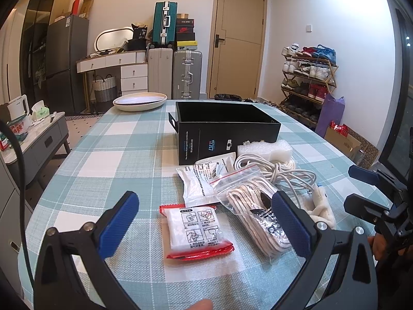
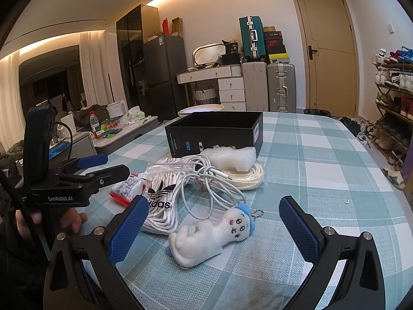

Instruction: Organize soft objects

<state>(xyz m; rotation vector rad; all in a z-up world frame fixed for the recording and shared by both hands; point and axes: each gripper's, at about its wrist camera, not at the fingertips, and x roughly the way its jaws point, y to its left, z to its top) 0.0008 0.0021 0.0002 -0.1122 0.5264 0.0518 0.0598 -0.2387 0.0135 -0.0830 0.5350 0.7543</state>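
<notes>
Soft objects are lying in a loose cluster on the checked table (image 1: 108,155), just in front of an open black box (image 1: 224,126), which looks to be the place they are meant to go.

- Red-edged wet-wipe packet (image 1: 197,230): lying flat, nearest the left gripper (image 1: 206,222), whose fingers (image 1: 121,222) are standing wide apart and gripping nothing. The packet is sitting between them, so it is probably the next pick.
- Bagged white laces (image 1: 255,217): lying in a clear zip bag, touching the packet's right side and partly under the left gripper's right finger.
- White printed pouch (image 1: 196,186): lying behind the packet, overlapped by the lace bag.
- White cable (image 2: 206,180): sprawling in loose loops over the laces and toward the box.
- Coiled cream cord (image 2: 247,178): resting under a piece of white foam (image 2: 232,157) that is leaning against the box front.
- Plush toy (image 2: 211,235): lying on its side with its keychain trailing, between the spread, empty fingers (image 2: 129,230) of the right gripper (image 2: 214,230).

Both grippers are hovering low over the pile. Judgement: nothing appears boxed yet; the tangled cable is likely to drag neighbours when lifted.
</notes>
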